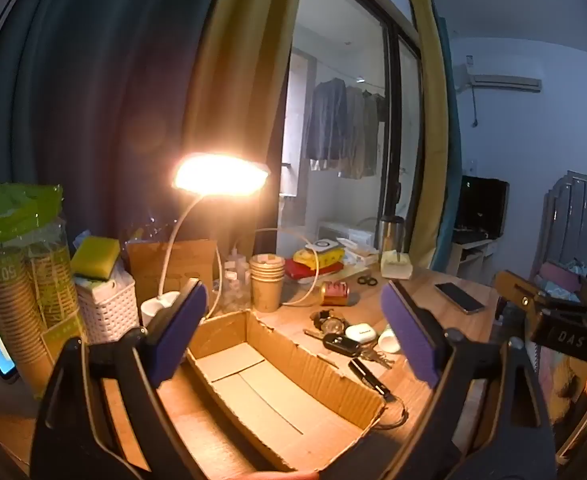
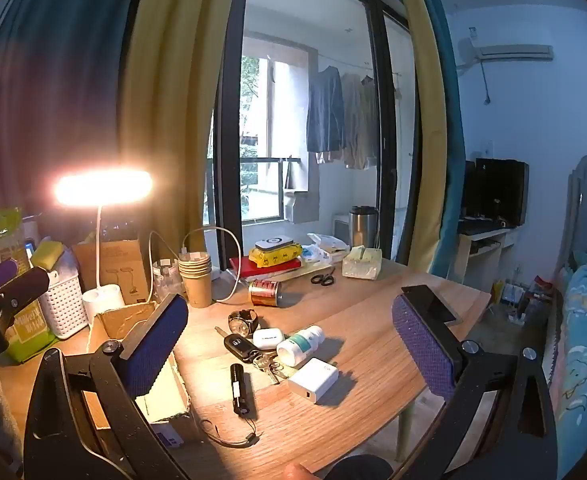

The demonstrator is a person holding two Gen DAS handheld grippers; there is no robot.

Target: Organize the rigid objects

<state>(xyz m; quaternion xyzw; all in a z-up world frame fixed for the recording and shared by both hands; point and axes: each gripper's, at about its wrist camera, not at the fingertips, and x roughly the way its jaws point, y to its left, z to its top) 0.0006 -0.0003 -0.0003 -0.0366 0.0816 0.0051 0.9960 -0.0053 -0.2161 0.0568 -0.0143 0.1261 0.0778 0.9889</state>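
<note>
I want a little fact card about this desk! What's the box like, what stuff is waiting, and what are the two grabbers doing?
box: open cardboard box, nothing visible inside
waiting things: flashlight, car key, watch, earbud case, pill bottle, white charger
where: together on the wooden table, right of the box
left gripper: open, above the box
right gripper: open, above the pile
light: desk lamp on
</note>
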